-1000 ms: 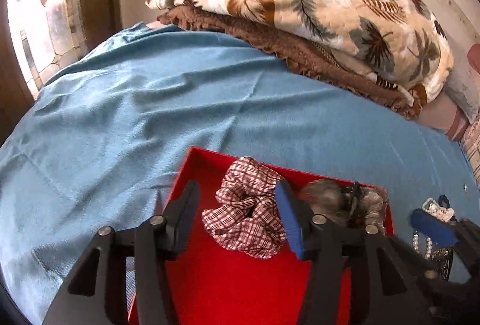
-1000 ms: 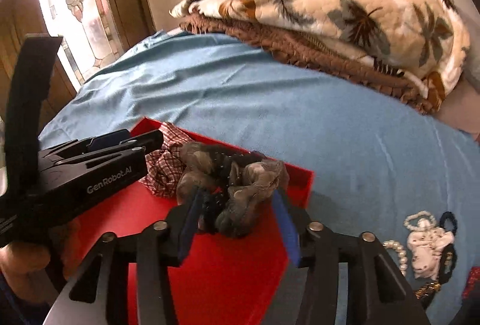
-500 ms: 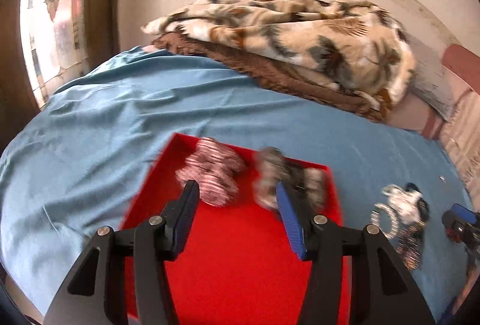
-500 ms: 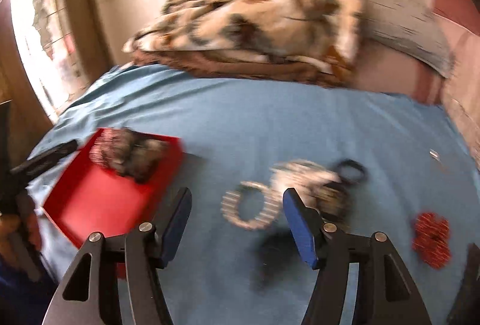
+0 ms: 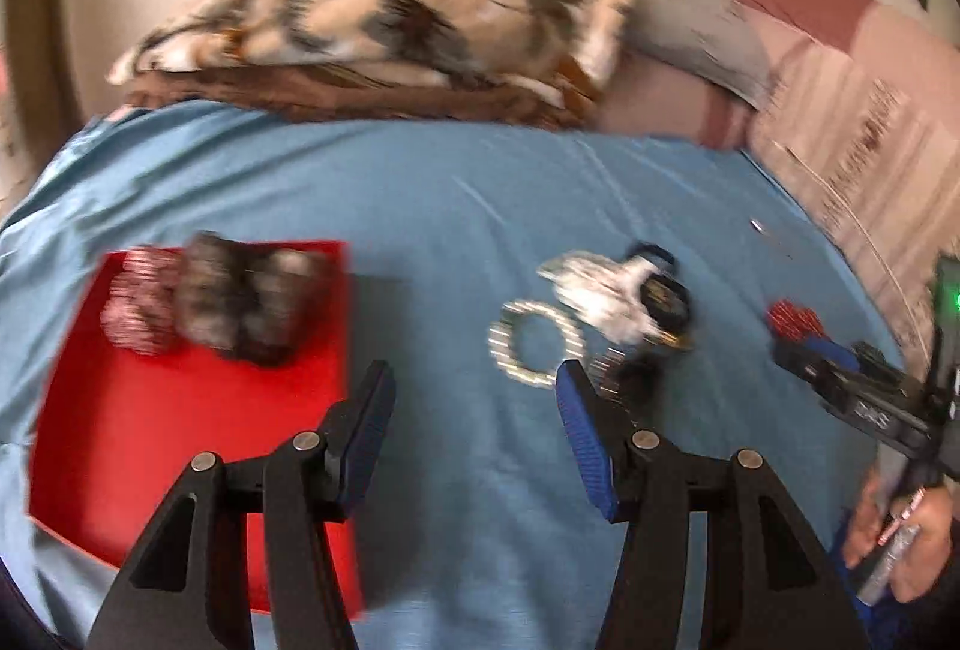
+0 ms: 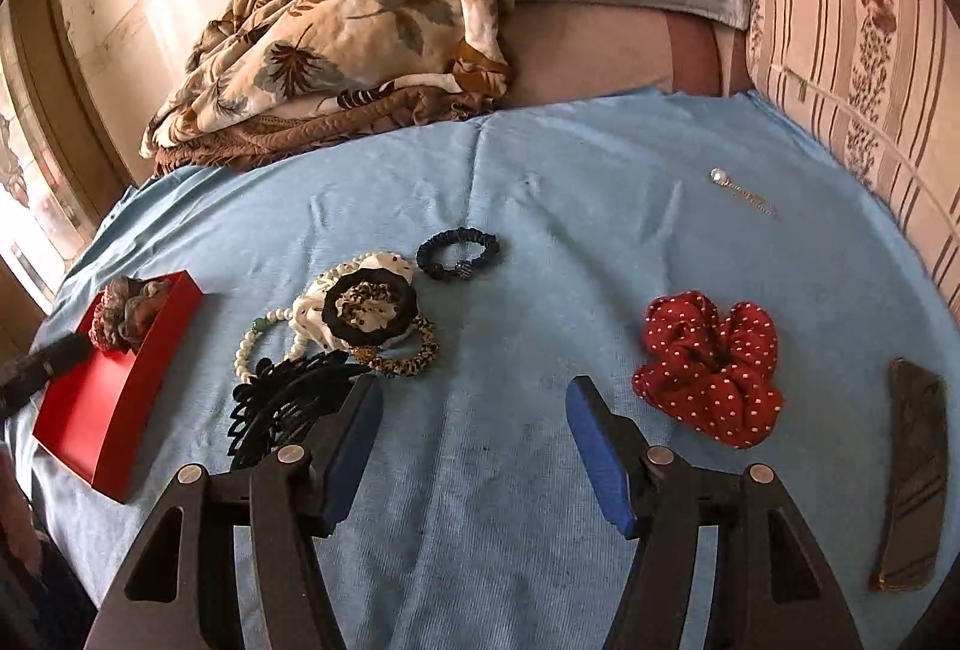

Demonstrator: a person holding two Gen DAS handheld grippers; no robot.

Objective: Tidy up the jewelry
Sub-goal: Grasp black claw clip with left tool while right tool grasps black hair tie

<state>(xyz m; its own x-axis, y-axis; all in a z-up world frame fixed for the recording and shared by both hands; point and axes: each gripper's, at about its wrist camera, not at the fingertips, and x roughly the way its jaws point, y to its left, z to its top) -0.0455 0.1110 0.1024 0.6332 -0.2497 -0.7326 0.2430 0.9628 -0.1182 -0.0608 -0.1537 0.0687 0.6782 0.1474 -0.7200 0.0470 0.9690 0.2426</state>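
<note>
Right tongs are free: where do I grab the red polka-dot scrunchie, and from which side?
Come straight down from above on the red polka-dot scrunchie with the right tongs, pinching the puffy lobe nearest them, at its lower left. It lies flat and alone on the blue sheet, and the bunched folds stand up to pinch.

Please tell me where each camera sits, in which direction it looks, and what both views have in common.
Left wrist: sits on the left tongs, looking forward over the blue sheet between red tray and pearl bracelet; right tongs and a hand show at right.
Right wrist: sits on the right tongs, facing the red polka-dot scrunchie and black hair claw.
Shared: tray, bracelet, scrunchie, leaf-print blanket.
</note>
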